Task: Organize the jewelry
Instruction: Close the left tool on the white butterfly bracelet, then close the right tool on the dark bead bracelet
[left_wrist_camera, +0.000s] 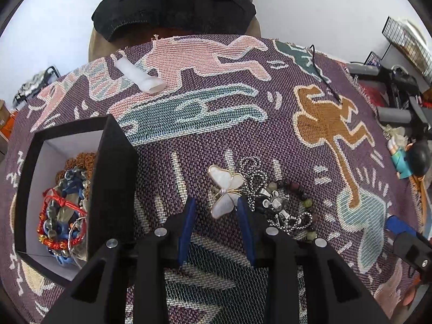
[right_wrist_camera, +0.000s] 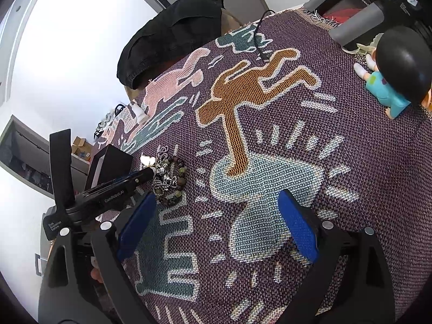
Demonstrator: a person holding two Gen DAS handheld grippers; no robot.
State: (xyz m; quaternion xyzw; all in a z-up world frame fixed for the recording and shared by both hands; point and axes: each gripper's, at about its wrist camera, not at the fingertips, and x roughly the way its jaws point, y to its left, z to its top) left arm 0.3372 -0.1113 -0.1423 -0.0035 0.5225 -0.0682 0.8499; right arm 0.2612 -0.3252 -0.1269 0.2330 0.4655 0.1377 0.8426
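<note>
Your left gripper (left_wrist_camera: 216, 202), fingers apart, flanks the white pearly butterfly brooch (left_wrist_camera: 225, 189); the black square jewelry box (left_wrist_camera: 113, 178) sits at nine o'clock. Your right gripper (right_wrist_camera: 216, 202) hovers, fingers wide apart.

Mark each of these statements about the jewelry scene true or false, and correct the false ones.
1. The black box already holds bracelets, among them a red cord bracelet. True.
2. The butterfly brooch lies inside the box. False: it lies on the woven blanket, in front of the left gripper.
3. The right gripper is open and holds nothing. True.
4. The ball chain and the beaded bracelet lie apart at opposite ends of the blanket. False: they lie together in one pile beside the brooch.
5. The left gripper is shut. False: its jaws are open, the brooch at the right fingertip.
</note>
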